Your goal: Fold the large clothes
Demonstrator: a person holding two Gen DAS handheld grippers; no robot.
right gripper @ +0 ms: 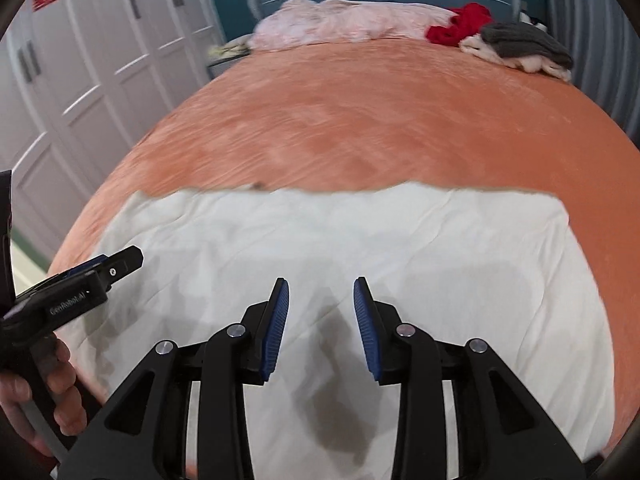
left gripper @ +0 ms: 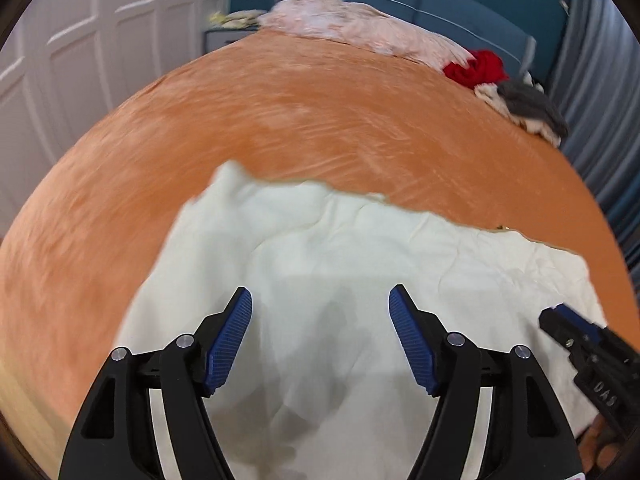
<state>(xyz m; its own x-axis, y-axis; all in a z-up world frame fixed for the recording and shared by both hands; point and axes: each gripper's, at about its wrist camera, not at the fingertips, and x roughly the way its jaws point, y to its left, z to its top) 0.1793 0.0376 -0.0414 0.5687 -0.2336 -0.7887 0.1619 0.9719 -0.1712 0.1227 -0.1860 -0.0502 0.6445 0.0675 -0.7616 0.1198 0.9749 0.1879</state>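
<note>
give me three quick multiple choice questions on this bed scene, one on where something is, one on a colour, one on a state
1. Where does the red garment lie?
A. at the far end of the bed, by the pink bedding
B. on the white cloth
C. on the floor

2. What colour is the bedspread?
A. blue
B. orange
C. green

3. How is the left tool over the white cloth?
A. shut on the cloth
B. open, holding nothing
C. shut on the red garment

Answers:
1 A, it sits at the far end beside the pink bedding.
2 B, the cover shows orange all round the cloth.
3 B, its fingers stand wide apart with cloth visible between them.
</note>
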